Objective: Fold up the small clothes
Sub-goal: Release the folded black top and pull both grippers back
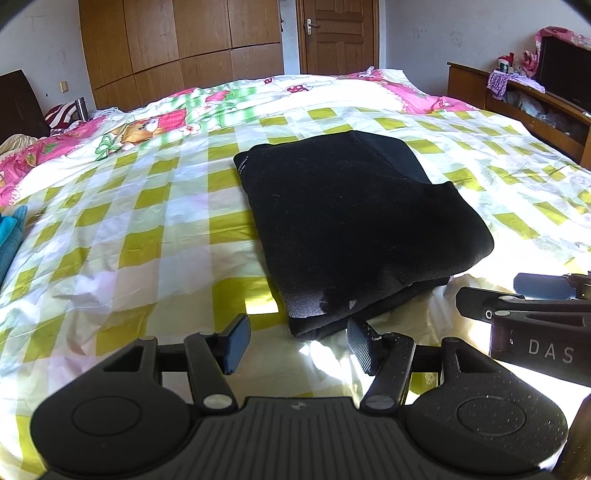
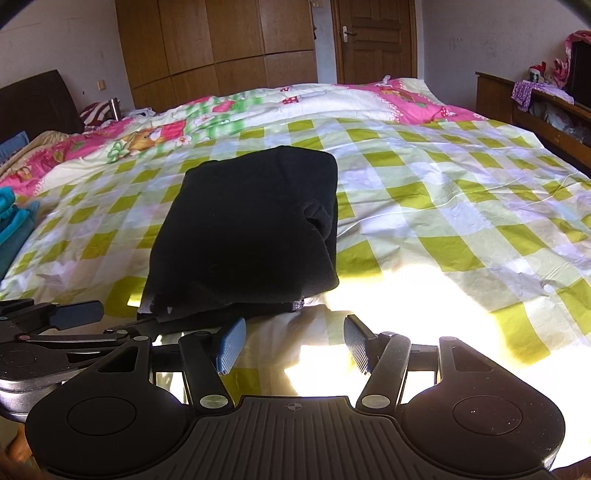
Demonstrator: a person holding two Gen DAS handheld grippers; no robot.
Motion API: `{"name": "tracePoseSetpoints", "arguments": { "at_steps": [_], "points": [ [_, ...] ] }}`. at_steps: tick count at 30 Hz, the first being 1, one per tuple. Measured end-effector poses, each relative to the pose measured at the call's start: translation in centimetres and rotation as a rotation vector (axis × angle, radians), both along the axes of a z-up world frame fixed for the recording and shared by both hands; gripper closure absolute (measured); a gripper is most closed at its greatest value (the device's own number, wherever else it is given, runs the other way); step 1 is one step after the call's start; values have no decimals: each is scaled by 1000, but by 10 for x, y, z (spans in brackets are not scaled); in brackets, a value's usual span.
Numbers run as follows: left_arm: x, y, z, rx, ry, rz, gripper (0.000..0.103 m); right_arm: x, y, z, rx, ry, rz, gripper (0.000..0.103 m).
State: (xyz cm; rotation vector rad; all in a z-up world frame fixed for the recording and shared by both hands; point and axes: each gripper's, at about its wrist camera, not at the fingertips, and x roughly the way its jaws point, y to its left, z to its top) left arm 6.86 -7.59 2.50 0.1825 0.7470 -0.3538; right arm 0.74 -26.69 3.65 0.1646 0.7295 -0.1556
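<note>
A black garment (image 1: 351, 221) lies folded into a thick rectangle on the checked bed cover (image 1: 129, 240). My left gripper (image 1: 297, 345) stands open just short of its near edge, with nothing between the fingers. In the right wrist view the same black garment (image 2: 251, 229) lies ahead and to the left. My right gripper (image 2: 293, 345) is open too, over bare sunlit cover beside the garment's near right corner. Each gripper shows in the other's view: the right gripper (image 1: 517, 295) at the far right, the left gripper (image 2: 74, 317) at the far left.
A teal cloth pile (image 2: 13, 221) sits at the bed's left edge. A pink patterned quilt (image 1: 147, 125) runs across the far side. A wooden cabinet (image 1: 535, 107) stands to the right, wardrobes (image 1: 177, 44) and a door (image 1: 338, 35) behind.
</note>
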Motion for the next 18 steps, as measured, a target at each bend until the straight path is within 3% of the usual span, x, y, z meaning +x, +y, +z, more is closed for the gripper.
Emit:
{"name": "tracePoseSetpoints", "arguments": {
  "at_steps": [4, 18],
  "points": [
    [1, 3, -1, -12, 19, 7, 32, 1, 0, 0, -8, 4, 3, 44],
    [-11, 5, -6, 6, 25, 26, 9, -8, 6, -8, -9, 30, 0, 44]
  ]
}}
